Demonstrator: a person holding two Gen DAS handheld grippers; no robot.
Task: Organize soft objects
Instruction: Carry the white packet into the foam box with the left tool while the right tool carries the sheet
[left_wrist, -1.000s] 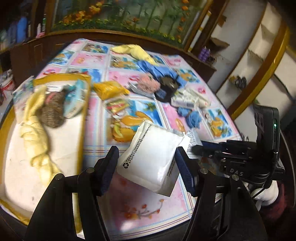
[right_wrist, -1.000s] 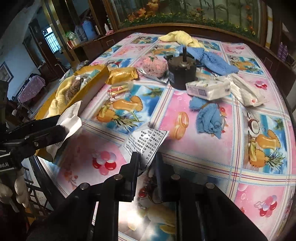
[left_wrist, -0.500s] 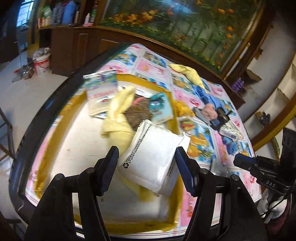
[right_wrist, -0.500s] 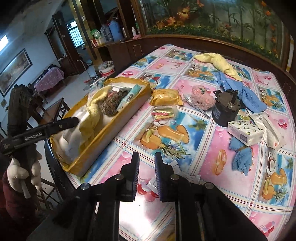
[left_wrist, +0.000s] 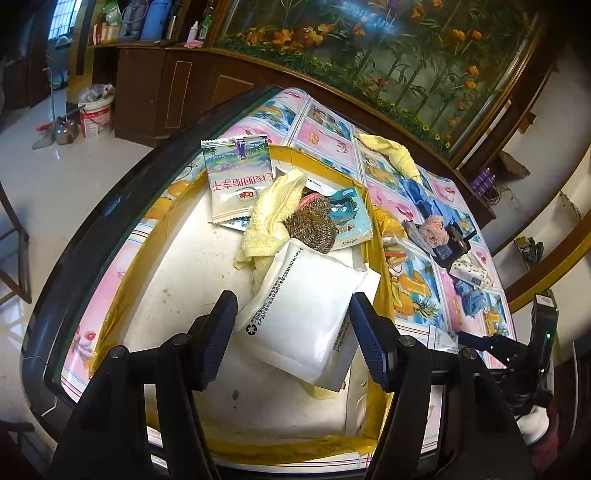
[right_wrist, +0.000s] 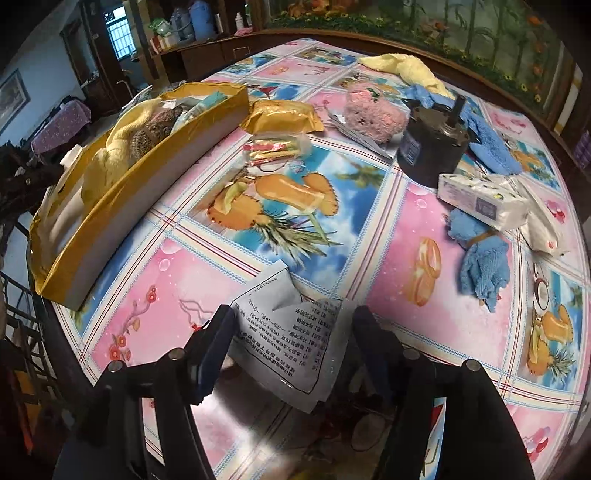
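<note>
My left gripper (left_wrist: 294, 321) is shut on a white padded pouch (left_wrist: 310, 295) and holds it over the yellow-walled tray (left_wrist: 177, 266). Inside the tray lie a yellow towel (left_wrist: 266, 218), a brown knitted ball (left_wrist: 314, 229), a snack bag (left_wrist: 236, 181) and a blue cartoon packet (left_wrist: 349, 218). My right gripper (right_wrist: 291, 325) hangs low over the table's near edge, its jaws opening. A crumpled silver printed sachet (right_wrist: 280, 339) lies on the cloth between them, and the pads do not press on it.
On the flowered tablecloth sit a yellow packet (right_wrist: 284, 118), a candy packet (right_wrist: 277, 151), a pink fluffy toy (right_wrist: 369, 110), a black motor (right_wrist: 432, 147), a tissue pack (right_wrist: 480, 199), blue cloths (right_wrist: 484, 269) and a yellow cloth (right_wrist: 402, 70). A wooden cabinet edges the far side.
My left gripper carried the white pouch from over the table to above the tray. My right gripper, shut on the silver sachet before, now stands open around it, lower over the table.
</note>
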